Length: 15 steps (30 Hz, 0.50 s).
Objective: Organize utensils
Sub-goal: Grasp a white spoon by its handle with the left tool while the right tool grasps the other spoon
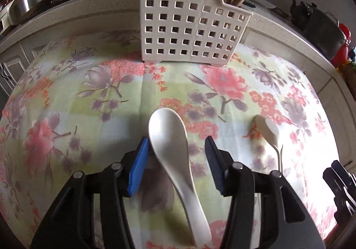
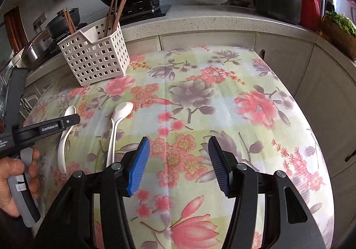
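White perforated utensil basket (image 2: pixel 95 53) stands upright at the far edge of the floral tablecloth (image 2: pixel 222 104); wooden chopsticks (image 2: pixel 118 4) lean in its rear compartment, front compartment contents not discernible. Two spoons lie flat on the cloth, well short of the basket. White ceramic soup spoon (image 1: pixel 175 155): glossy, bowl pointing away, lying between the spread fingers of the left gripper (image 1: pixel 176 160), untouched. Second spoon (image 1: pixel 270 132) lies to its right. Right gripper (image 2: pixel 179 164): spread, holding nothing.

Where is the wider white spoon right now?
In the left wrist view, the wider white spoon lies on the floral tablecloth between the open left tool's fingers, with the slimmer spoon to its right.
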Each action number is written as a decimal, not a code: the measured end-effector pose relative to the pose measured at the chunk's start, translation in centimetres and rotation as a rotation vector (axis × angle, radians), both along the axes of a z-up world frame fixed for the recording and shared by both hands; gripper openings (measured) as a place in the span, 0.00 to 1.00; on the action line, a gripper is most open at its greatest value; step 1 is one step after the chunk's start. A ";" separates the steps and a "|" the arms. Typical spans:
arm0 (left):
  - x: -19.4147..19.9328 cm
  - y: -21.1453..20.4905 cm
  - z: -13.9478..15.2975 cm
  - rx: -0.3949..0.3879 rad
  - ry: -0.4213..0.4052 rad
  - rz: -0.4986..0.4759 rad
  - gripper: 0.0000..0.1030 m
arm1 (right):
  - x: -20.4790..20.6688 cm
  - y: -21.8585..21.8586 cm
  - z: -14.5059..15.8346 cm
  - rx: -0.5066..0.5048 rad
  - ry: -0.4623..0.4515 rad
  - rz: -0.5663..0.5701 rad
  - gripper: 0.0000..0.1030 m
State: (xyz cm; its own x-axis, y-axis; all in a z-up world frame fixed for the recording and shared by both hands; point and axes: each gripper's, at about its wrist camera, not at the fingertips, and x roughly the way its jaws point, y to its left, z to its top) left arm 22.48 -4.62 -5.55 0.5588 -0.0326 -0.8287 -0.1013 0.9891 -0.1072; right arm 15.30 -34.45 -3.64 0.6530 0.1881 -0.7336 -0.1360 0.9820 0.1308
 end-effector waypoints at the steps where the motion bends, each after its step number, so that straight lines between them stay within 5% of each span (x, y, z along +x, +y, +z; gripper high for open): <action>1: 0.3 -0.2 -0.3 0.024 0.012 0.010 0.48 | 0.1 0.1 -0.1 -0.006 0.001 0.001 0.53; 4: 1.0 -0.7 -0.5 0.081 0.015 0.014 0.43 | 0.5 0.7 -0.2 -0.012 0.010 0.005 0.53; 6: 1.1 -0.6 -0.5 0.106 0.016 0.004 0.31 | 0.9 1.5 -0.3 -0.017 0.024 0.021 0.53; 15: -0.7 3.0 0.7 0.025 -0.019 -0.018 0.30 | 4.5 7.5 0.0 -0.003 0.083 0.126 0.53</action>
State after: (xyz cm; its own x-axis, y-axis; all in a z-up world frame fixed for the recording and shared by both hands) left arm 21.79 -1.62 -4.87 0.5736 -0.0222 -0.8189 -0.0820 0.9931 -0.0843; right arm 19.80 -26.94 -3.67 0.5611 0.2628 -0.7849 -0.2471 0.9582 0.1442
